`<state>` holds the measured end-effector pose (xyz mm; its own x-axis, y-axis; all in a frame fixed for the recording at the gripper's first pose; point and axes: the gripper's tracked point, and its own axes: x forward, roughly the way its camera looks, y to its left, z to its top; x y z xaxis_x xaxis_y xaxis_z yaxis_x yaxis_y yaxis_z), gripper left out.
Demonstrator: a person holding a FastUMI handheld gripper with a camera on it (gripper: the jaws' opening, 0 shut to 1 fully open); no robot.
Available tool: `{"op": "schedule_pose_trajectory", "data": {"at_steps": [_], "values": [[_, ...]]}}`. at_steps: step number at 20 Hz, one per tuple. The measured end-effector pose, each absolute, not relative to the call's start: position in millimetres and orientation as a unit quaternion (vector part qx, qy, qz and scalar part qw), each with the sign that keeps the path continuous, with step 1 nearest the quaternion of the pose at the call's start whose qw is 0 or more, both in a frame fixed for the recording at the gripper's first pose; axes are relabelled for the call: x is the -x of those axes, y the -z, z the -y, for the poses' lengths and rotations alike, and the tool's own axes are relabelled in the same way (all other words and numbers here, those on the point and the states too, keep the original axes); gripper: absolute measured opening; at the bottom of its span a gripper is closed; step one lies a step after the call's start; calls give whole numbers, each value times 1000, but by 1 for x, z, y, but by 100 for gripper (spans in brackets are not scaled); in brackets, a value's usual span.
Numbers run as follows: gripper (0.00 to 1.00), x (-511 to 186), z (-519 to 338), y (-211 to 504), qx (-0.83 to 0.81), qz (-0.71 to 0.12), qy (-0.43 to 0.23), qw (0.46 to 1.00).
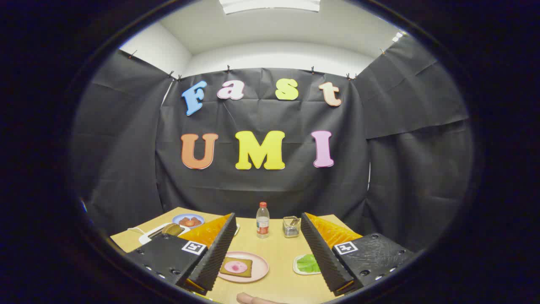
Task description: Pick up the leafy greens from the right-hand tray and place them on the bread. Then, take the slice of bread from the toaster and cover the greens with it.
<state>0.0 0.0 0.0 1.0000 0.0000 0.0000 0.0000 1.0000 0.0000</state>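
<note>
From where I stand, the gripper (268, 249) hangs above the near end of the wooden surface (278, 249), its fingers spread wide and holding nothing. Between them, low and centre in the frame, a pink plate (259, 274) carries a slice of bread (236, 267) with a pink spread on top. The leafy greens (308, 263) lie in a small white tray (296, 267) just inside the right finger, lower right of centre. At lower left, partly behind the left finger, a white toaster (162, 231) holds the second slice (173, 228), with a blue plate of red food (188, 220) beyond it. A bottle (263, 220) and a small metal holder (291, 226) stand mid-surface, further back. Part of a hand (253, 299) shows at the very bottom.

The step in hand looks like the first one: fetching the greens. To do it well, I would swing the gripper toward the tray, centre the leaves between the fingers, and come down from above rather than sideways, so the light tray is not shoved. Pinch the bunch near its middle, gently; limp leaves will likely droop or slip from an edge grip.
</note>
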Motion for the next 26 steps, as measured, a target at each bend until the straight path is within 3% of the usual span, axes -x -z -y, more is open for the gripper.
{"op": "schedule_pose_trajectory", "data": {"at_steps": [16,21,26], "values": [[94,7,6,5,-6,2,-19,1000],[94,-15,37,11,-13,10,2,1000],[94,-54,83,44,-15,-37,16,999]]}}
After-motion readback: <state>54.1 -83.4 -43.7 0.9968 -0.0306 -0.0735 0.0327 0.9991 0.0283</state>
